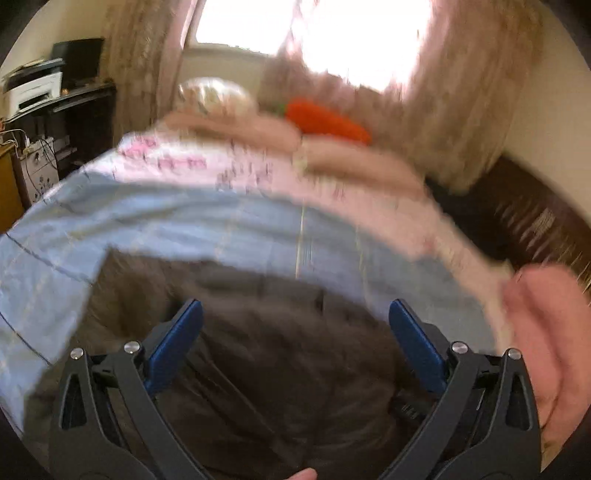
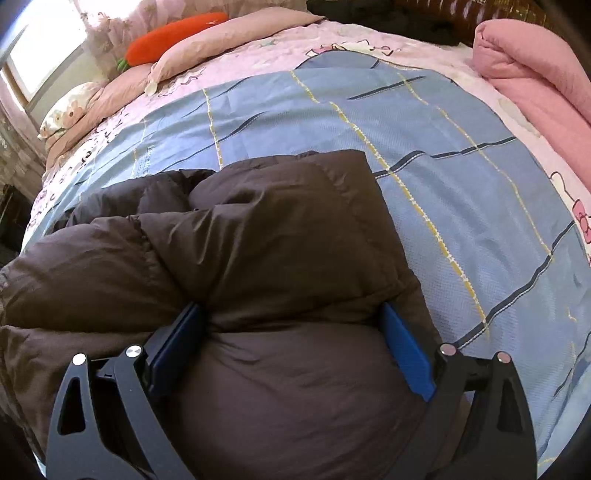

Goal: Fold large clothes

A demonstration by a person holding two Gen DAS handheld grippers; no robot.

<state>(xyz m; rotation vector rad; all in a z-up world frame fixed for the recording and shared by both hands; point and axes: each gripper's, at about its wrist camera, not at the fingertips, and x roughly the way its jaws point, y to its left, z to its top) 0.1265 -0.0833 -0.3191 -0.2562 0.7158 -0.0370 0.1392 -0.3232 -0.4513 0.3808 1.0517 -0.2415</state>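
A brown puffer jacket [image 2: 258, 258] lies bunched and partly folded on a blue checked sheet [image 2: 424, 155] on the bed. My right gripper [image 2: 291, 310] points steeply down into the jacket. Its jaws stand wide, and a padded bulge of jacket fills the gap between the blue fingers [image 2: 406, 354]. The left wrist view is blurred by motion. There my left gripper [image 1: 294, 308] hangs open above the same brown jacket [image 1: 280, 369] with nothing between its fingers [image 1: 177, 343].
A rolled pink quilt [image 2: 535, 62] lies at the bed's far right. Pillows [image 2: 221, 40] and an orange carrot cushion [image 2: 173, 33] sit at the head, below a bright window [image 1: 332, 33]. A dark desk with a printer [image 1: 33, 88] stands to the left.
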